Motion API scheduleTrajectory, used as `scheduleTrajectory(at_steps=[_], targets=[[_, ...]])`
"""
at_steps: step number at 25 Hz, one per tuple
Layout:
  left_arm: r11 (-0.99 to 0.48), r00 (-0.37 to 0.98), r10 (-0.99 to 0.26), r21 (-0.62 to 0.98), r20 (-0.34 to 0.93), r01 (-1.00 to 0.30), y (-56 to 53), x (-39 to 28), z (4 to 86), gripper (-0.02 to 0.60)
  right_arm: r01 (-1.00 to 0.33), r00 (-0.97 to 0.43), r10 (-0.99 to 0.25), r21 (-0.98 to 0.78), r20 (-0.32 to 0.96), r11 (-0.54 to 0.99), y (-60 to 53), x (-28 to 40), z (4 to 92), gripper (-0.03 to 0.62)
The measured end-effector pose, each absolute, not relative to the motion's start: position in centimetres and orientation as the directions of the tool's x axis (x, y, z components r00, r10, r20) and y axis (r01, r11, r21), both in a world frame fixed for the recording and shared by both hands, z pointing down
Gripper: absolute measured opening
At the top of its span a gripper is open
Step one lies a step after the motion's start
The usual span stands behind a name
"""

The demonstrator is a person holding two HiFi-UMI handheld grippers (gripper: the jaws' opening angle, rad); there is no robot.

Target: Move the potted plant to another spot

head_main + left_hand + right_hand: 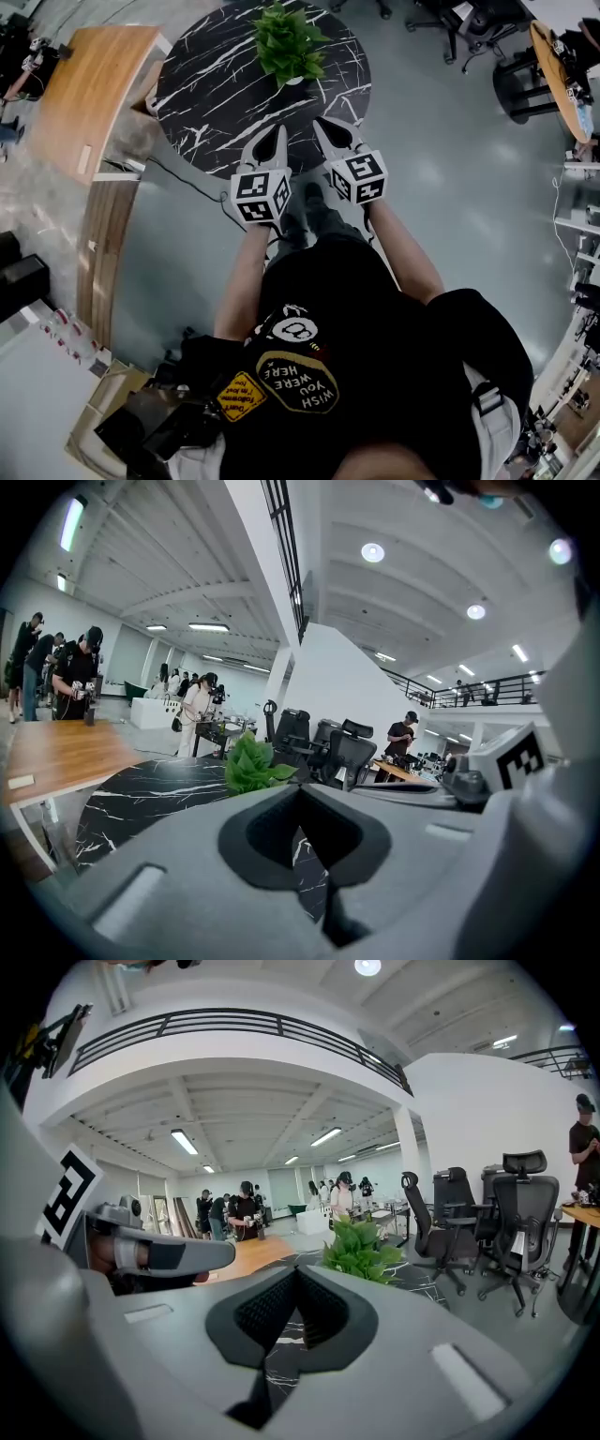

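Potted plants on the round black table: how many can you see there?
1. The potted plant stands near the far side of the black marble table in the head view. No other plant shows in any view, though the person's body hides some of the floor.

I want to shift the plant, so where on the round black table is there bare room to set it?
The marble table is bare left of the potted plant and between it and the near rim. Only the far edge, where the plant stands, is taken.
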State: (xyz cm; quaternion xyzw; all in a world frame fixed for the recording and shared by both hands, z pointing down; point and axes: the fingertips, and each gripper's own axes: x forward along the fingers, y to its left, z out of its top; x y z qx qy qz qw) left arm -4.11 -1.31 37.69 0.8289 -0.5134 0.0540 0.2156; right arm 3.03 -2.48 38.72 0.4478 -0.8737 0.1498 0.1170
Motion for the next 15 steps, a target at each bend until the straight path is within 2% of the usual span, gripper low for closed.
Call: scheduleTrajectory(at_steps=[12,14,15], targets=[[-0.287,0.372,-0.870,0.279,0.325,-0.916,-9.6,-4.6,45.0,0.005,-0.787,-0.605,-0.687,-0.173,0.404,0.592,-12.0,3.1,50.6,0.004],[-0.277,0.363,-0.872,0.279,0.328,-0.919,-10.6,-5.2,46.3,0.005,-0.782,-0.610,-0.680,-0.173,0.407,0.599,-13.4,2.7,52.6,0.067],[-0.271,0.357,-0.871,0.277,0.336,-0.922,-11.1,-5.5,47.1,0.005,-0.785,-0.607,-0.678,-0.178,0.415,0.594,-14.0,2.6,53.9,0.072]])
